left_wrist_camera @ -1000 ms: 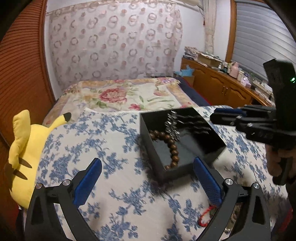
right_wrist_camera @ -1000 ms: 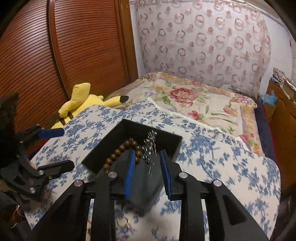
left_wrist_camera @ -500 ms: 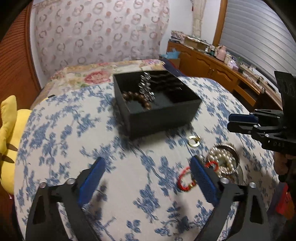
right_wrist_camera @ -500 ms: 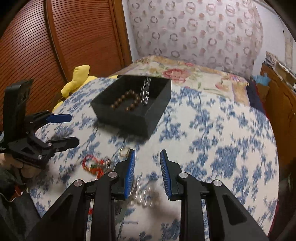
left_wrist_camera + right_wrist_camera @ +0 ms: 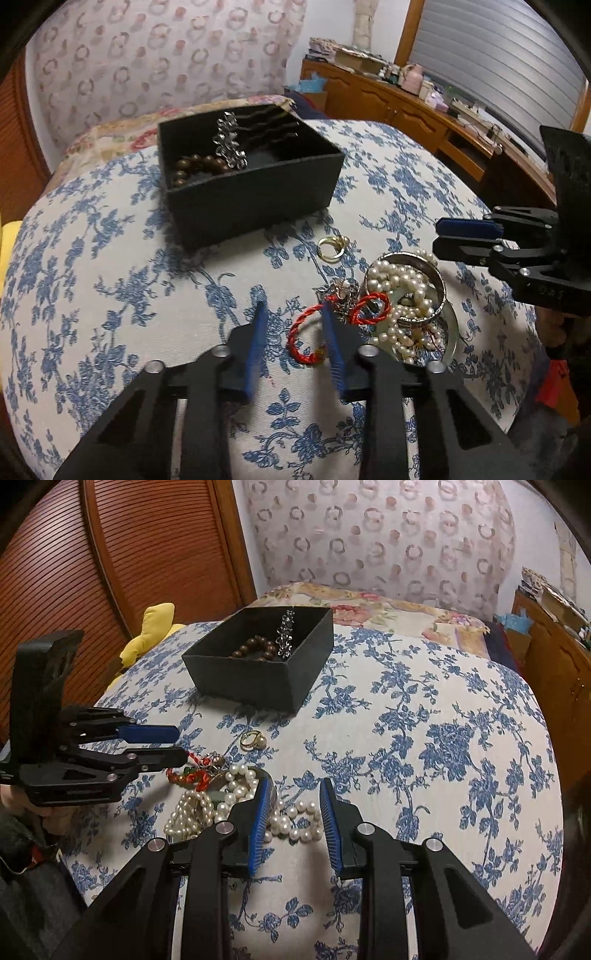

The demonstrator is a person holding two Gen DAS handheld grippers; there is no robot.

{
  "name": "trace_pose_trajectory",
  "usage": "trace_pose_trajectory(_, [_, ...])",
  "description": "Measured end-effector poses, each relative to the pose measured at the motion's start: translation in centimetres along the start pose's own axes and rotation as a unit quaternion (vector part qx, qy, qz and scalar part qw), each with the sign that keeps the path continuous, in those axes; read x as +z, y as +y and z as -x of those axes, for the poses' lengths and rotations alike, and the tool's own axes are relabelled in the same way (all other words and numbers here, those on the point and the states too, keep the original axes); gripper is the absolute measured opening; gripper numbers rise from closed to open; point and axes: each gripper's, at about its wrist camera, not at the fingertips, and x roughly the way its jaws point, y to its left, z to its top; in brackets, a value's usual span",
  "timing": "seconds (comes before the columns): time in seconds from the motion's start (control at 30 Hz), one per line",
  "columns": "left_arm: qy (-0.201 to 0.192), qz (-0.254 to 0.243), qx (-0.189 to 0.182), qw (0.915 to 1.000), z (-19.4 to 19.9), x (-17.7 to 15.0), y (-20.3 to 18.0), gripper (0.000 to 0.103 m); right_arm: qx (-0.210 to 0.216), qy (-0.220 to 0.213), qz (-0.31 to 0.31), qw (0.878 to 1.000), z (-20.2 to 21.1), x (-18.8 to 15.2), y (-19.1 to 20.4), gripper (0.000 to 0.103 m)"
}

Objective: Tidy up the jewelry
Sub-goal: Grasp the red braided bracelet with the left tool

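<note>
A black box on the blue-flowered cloth holds a brown bead bracelet and a crystal piece. In front lie gold rings, a red cord bracelet and a round dish piled with pearls and a silver bangle. My left gripper is narrowly open, its fingers either side of the red cord. My right gripper is narrowly open and empty, over the pearls.
A yellow plush toy lies at the left edge by the brown slatted wardrobe. A wooden dresser with clutter runs along the right under a shuttered window. A floral bedspread lies behind the box.
Both grippers have pulled back from the box and come down to the jewelry pile. The left jaws have narrowed from wide open to a small gap around the red cord.
</note>
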Motion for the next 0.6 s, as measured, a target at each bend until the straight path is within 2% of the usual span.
trace_pose_trajectory(0.13, [0.007, -0.005, 0.0, 1.0, -0.4, -0.2, -0.1, 0.002, 0.0, -0.003, -0.003, 1.0, 0.3, -0.1, -0.1, 0.031])
trace_pose_trajectory(0.6, [-0.068, 0.026, -0.016, 0.9973, 6.1, 1.2, 0.8, 0.002, 0.017, -0.002, 0.009, 1.0, -0.3, 0.1, 1.6, 0.031])
